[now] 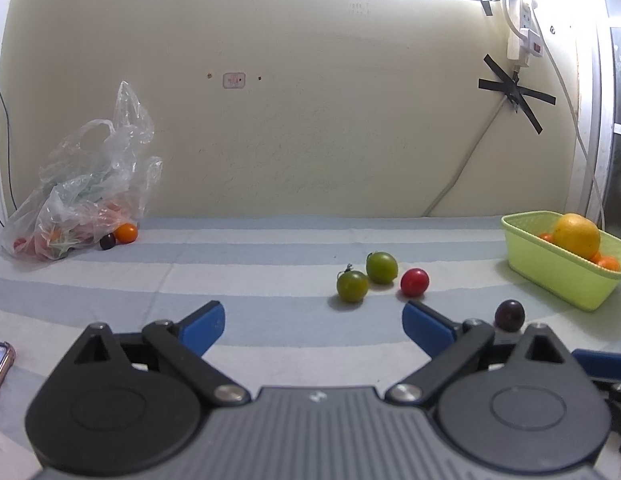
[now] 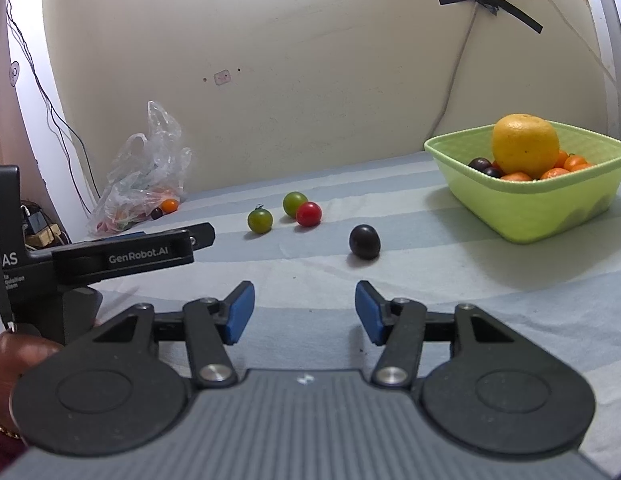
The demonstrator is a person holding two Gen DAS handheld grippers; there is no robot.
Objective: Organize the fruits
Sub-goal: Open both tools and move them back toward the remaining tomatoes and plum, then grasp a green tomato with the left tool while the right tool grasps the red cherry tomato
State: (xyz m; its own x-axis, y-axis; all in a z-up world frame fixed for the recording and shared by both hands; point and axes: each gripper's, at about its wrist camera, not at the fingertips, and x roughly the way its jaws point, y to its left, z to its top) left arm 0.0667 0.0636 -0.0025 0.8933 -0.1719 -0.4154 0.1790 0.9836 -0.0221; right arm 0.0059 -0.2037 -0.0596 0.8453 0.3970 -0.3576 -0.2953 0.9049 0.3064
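Two grippers hover over the striped cloth (image 2: 470, 280), both empty: the left gripper (image 1: 313, 322) spread wide, the right gripper (image 2: 304, 312) parted less. At the right one's one o'clock lies a dark plum (image 2: 364, 242); beyond, two green tomatoes (image 2: 260, 220) and a red tomato (image 2: 309, 213). The green basket (image 2: 530, 208) of fruit sits at two o'clock.
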